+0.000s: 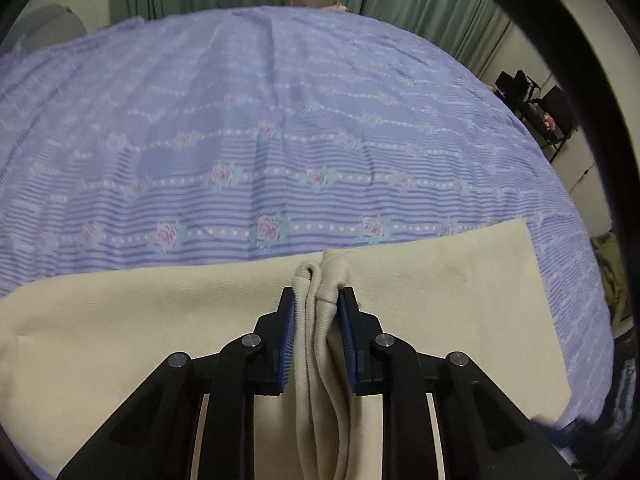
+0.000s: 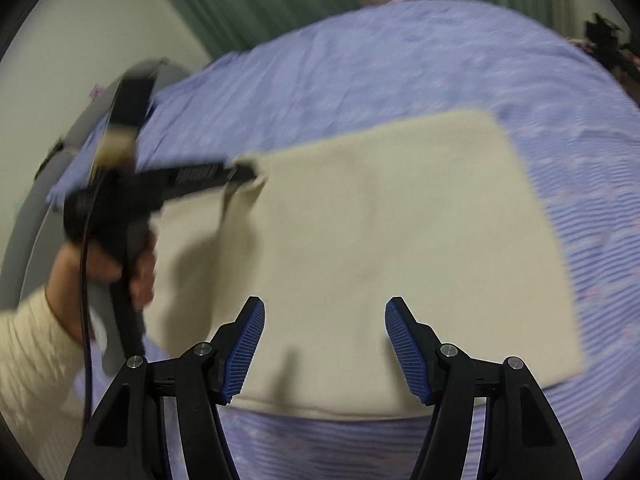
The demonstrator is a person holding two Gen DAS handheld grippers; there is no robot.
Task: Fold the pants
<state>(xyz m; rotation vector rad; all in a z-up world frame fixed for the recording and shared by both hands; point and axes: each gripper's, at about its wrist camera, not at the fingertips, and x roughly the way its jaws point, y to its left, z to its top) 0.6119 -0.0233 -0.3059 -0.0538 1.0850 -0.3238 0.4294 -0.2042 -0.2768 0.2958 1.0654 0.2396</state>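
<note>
Cream pants (image 1: 440, 280) lie folded flat on a lilac flowered bedsheet (image 1: 280, 140). My left gripper (image 1: 319, 300) is shut on a bunched ribbed edge of the pants (image 1: 320, 280), which sticks up between its blue pads (image 1: 289, 340). In the right wrist view the same pants (image 2: 380, 240) spread as a broad rectangle. There the left gripper (image 2: 248, 172) grips their far left corner, held by a hand (image 2: 136, 276) in a cream sleeve. My right gripper (image 2: 325, 344) hovers open over the near edge of the pants, nothing between its fingers.
The bedsheet (image 2: 440, 60) covers the whole bed. Green curtains (image 1: 420, 0) hang behind it. A grey rounded object (image 2: 24, 240) stands at the bed's left side. Dark chairs (image 1: 536, 100) stand off to the right by a wall.
</note>
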